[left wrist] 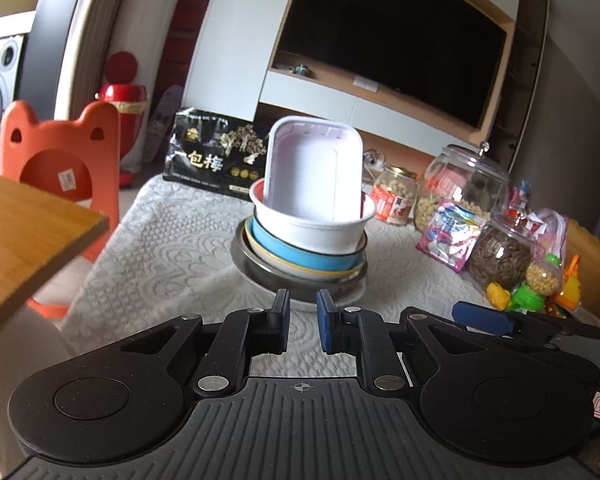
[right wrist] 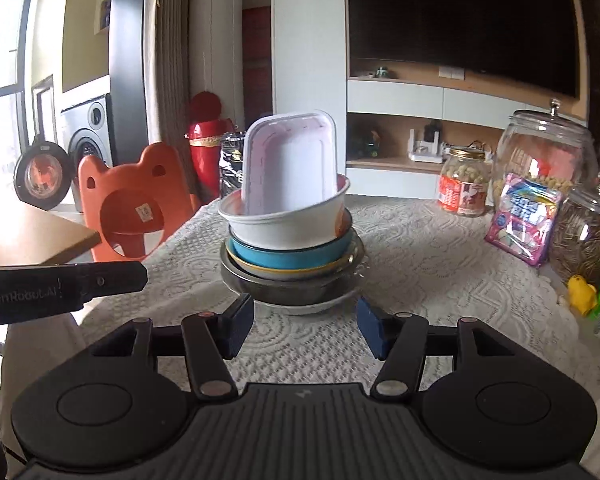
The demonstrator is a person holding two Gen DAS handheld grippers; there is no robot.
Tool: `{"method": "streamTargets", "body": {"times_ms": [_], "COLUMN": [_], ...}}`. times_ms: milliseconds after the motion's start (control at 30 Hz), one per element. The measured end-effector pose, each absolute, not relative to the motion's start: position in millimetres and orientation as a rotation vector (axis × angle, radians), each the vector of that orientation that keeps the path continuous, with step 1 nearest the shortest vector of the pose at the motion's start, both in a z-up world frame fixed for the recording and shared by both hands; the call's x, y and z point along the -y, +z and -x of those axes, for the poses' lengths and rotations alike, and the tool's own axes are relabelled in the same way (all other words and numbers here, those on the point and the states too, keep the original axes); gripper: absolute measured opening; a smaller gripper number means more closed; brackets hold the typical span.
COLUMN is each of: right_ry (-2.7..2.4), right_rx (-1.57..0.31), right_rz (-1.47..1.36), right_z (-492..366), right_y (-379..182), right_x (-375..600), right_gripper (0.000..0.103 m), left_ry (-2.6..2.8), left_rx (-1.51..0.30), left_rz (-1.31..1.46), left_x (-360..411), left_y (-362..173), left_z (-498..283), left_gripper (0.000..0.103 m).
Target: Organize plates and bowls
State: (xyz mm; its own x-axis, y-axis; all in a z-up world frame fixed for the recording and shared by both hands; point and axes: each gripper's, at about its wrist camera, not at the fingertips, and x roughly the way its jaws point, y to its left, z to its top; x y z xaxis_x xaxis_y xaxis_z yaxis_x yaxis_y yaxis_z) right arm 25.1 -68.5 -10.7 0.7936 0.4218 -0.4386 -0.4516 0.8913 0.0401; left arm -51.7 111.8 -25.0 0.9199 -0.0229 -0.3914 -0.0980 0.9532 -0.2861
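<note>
Tableware stands as one stack at the middle of the table (right wrist: 420,240), which is covered by a white lace-pattern cloth. From the bottom up you see a shallow white plate (right wrist: 324,305), a dark grey metal bowl (right wrist: 284,286), a yellow-rimmed dish (right wrist: 284,268), a light blue round bowl (right wrist: 292,252) and a white round bowl (right wrist: 288,228). A pale pink rectangular plastic container (right wrist: 290,164) stands on end inside the white round bowl, tilted, with its open side toward you.

Your left tool (left wrist: 303,322) hangs just in front of the stack, apart from it. Its blue pads (left wrist: 325,320) stand close together with a narrow gap and grip nothing. Your right tool (right wrist: 306,326) also hangs before the stack. Its jaws stand wide apart and hold nothing. In the right wrist view the left tool shows as a dark bar at the left edge.

Glass jars of snacks (right wrist: 540,160) and a pink snack packet (right wrist: 524,220) stand on the right side of the table, well apart from the stack. An orange bear-shaped plastic chair (right wrist: 128,208) stands beside the table's left edge.
</note>
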Motion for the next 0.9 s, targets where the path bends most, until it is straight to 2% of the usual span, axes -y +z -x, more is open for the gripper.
{"method": "streamTargets", "body": {"times_ms": [233,900], "right_ry": [0.463,0.486], "right_rx": [-0.463,-0.461], "right_rz": [0.023,0.041], "right_z": [-22.8,-15.2], "right_y": [-25.4,-31.4], "right_x": [80.1,75.6], "right_gripper": [0.057,0.057], "left_ry": [0.111,0.104], "left_rx": [-0.426,-0.44], "left_rz": [0.123,0.093], "left_x": [-76.9,-72.4], "left_y": [-43.6,-46.1], "left_z": [48.5,48.0], "left_gripper": [0.017,0.017]}}
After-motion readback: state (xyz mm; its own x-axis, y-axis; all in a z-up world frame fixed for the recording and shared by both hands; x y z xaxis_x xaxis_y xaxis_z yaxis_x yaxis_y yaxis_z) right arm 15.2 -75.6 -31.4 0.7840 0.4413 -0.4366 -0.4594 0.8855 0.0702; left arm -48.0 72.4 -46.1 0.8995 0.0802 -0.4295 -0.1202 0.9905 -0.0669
